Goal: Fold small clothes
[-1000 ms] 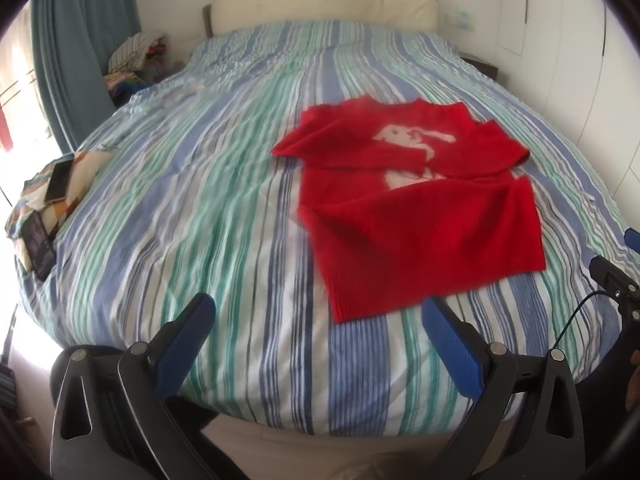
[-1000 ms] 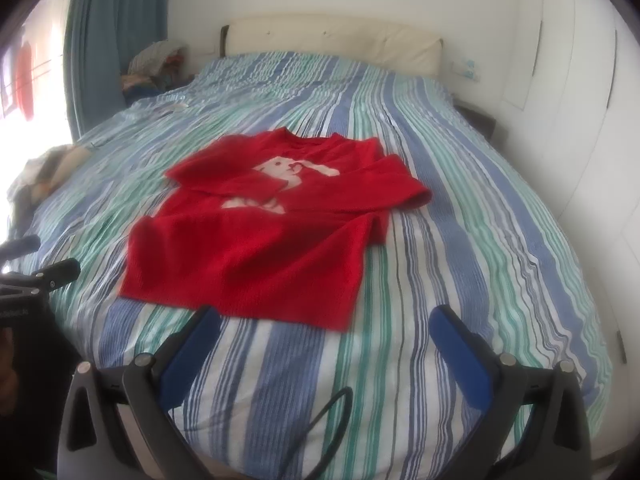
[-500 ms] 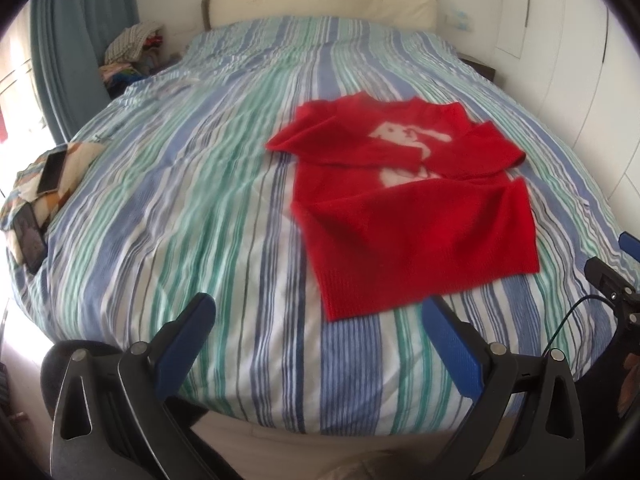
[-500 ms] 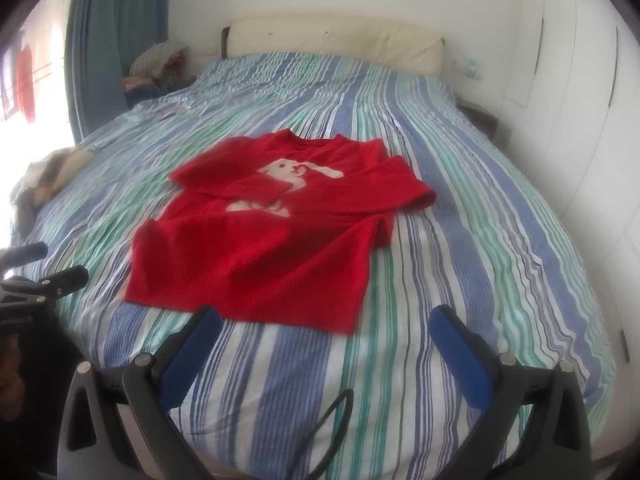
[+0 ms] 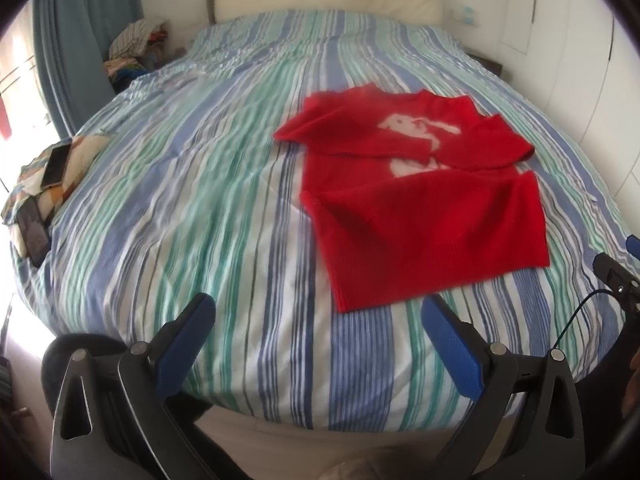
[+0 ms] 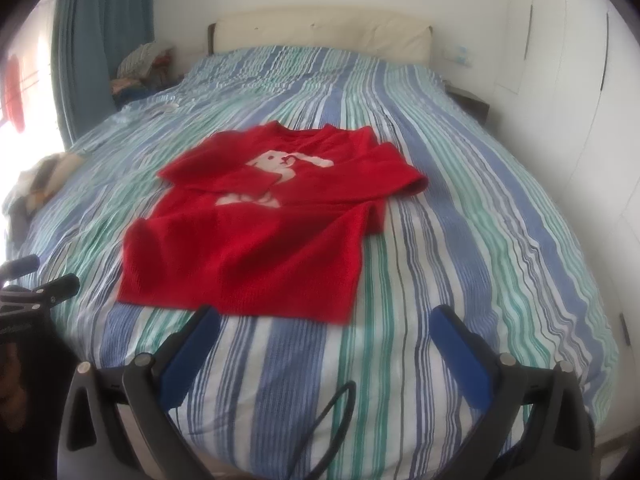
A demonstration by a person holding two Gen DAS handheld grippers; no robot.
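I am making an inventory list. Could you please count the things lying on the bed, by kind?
Red sweater: 1
Phones or dark flat devices, on the patterned cloth at the bed's left edge: 2
Patterned cloth: 1
Total: 4

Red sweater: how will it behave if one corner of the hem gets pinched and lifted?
Probably floppy: the sweater lies flat with both sleeves folded across the chest, so the rest should droop and drag. The knit looks thick, so likely grippy rather than slippery. The sleeves may slide out of place.
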